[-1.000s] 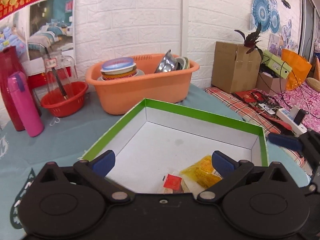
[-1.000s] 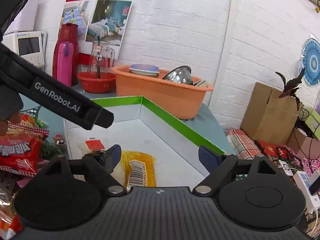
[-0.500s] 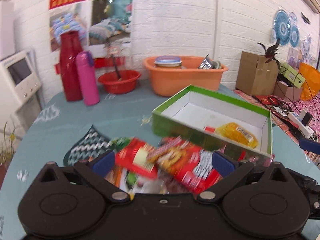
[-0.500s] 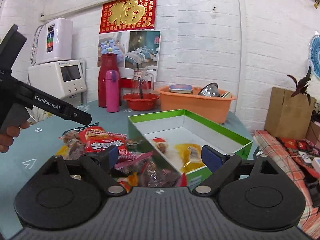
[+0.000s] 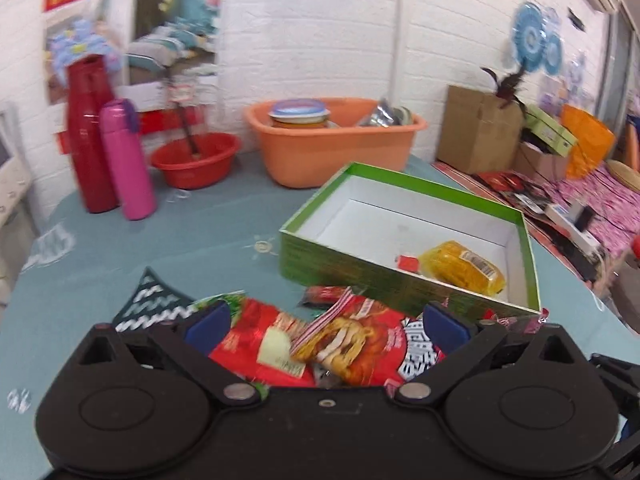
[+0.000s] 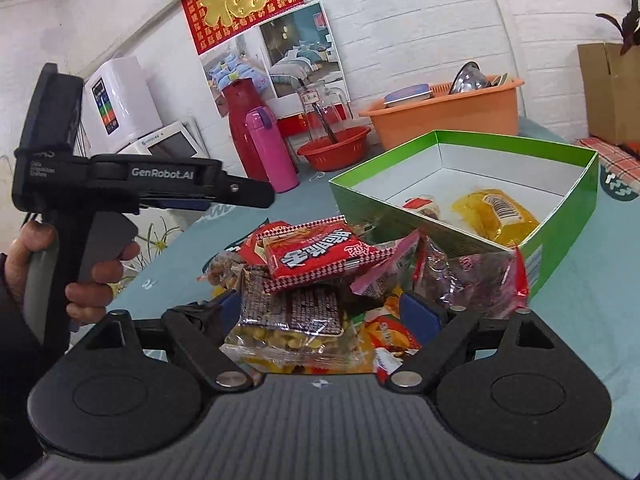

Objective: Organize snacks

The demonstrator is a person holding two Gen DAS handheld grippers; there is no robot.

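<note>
Right wrist view shows the snack packets (image 6: 316, 280) heaped on the table (image 6: 580, 320) against the green box (image 6: 568, 216), with the right gripper (image 6: 322, 312) spread wide above them, holding nothing. The left gripper (image 5: 326, 322) is likewise apart and empty. The packets look light, crinkly and slippery, with crushable contents, so a pinch on a flat sealed edge seems safest.

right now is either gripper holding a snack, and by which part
Nothing is held. The left gripper and right gripper are both open above the snack pile.

Heaped snack packets (image 6: 320, 276) hard against green box (image 5: 360, 276) wall; bare box floor beyond yellow packet (image 5: 464, 266).
</note>
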